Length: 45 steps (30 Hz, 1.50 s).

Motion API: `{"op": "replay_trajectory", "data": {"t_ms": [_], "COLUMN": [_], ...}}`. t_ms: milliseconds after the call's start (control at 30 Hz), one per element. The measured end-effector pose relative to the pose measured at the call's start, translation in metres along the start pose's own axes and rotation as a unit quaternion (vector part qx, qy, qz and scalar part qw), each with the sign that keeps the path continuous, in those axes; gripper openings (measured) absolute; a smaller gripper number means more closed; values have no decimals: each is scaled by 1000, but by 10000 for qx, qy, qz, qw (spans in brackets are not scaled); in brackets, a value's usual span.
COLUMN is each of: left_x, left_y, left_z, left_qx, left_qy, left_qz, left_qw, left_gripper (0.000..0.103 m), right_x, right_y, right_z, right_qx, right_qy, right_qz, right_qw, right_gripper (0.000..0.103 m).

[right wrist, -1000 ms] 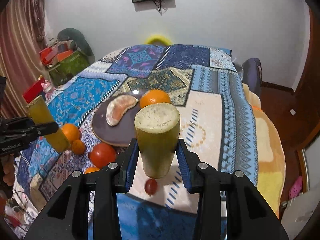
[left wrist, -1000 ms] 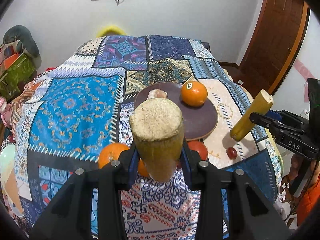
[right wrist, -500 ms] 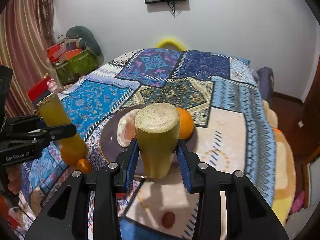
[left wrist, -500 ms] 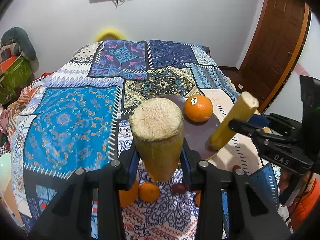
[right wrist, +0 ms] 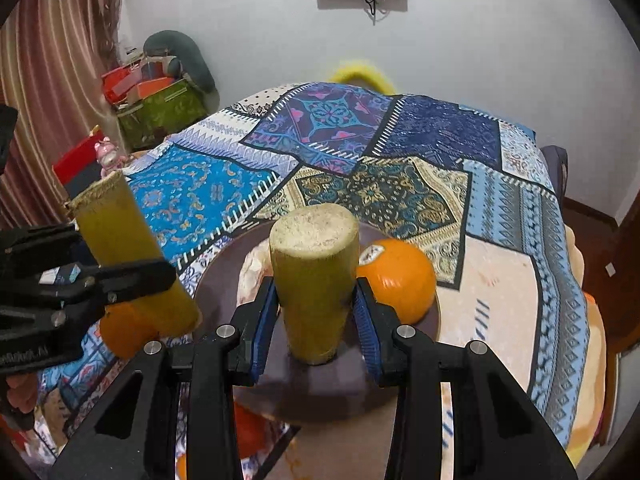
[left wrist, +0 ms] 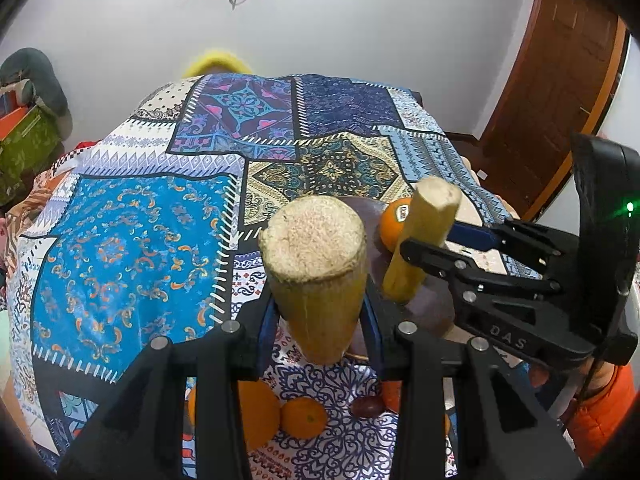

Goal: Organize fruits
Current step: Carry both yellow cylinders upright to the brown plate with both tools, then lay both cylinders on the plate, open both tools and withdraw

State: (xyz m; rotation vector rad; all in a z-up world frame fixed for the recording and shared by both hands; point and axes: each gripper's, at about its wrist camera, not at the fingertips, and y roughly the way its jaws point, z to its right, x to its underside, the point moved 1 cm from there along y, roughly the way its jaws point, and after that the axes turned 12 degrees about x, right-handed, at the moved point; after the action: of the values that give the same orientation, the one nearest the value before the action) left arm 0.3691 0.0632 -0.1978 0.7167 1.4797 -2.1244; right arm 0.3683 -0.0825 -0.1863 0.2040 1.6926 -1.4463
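My left gripper (left wrist: 318, 320) is shut on a yellow-green sugarcane piece (left wrist: 316, 272) and holds it above the near edge of a dark brown plate (left wrist: 436, 308). My right gripper (right wrist: 316, 320) is shut on a second sugarcane piece (right wrist: 314, 276), its lower end over the plate (right wrist: 328, 388). On the plate lie a large stickered orange (right wrist: 398, 280) and a peeled pale fruit segment (right wrist: 252, 276), mostly hidden. The right gripper with its cane (left wrist: 420, 240) shows in the left wrist view; the left gripper's cane (right wrist: 132, 256) shows in the right wrist view.
Loose on the patchwork cloth (left wrist: 132, 240) near the front lie small oranges (left wrist: 304, 416), a dark red fruit (left wrist: 366, 406) and a red tomato (right wrist: 250, 428). A wooden door (left wrist: 556, 92) stands at the right. Boxes and clutter (right wrist: 156, 104) stand at the left.
Both grippers moved forward toward the plate with their cane pieces. The right gripper's cane now stands over the plate beside the large orange. The loose fruits dropped below the fingers.
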Motion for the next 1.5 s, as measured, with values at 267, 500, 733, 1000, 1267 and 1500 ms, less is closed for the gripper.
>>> {"op": "replay_trajectory", "data": {"t_ms": [267,500,733,1000,1267,1500], "left_x": [1,-4,-10,-10,-19,-23], "left_y": [1,1,4,37,64,64], "left_z": [-2,5,20,44,51,44], "left_qx": [-3,37,153,346,123,-184], "left_qy": [-52,0,144,231,260,61], "left_qz": [-32,-28,-103,-537,-601,-498], "left_qw": [10000,10000,9997,9977,9978,9986], "left_gripper": [37,37,37,37,38,41], "right_x": [-6,9,17,33,51,62], "right_y": [18,14,-9,-33,-41,-45], "right_z": [-5,0,21,54,70,76], "right_qx": [-21,-121,-56,143,239,185], "right_qy": [-101,-44,99,319,386,491], "right_qz": [-274,-348,-210,-75,-94,-110], "right_qw": [9996,9993,9997,9994,9989,9986], "right_gripper": [35,35,35,35,35,35]}}
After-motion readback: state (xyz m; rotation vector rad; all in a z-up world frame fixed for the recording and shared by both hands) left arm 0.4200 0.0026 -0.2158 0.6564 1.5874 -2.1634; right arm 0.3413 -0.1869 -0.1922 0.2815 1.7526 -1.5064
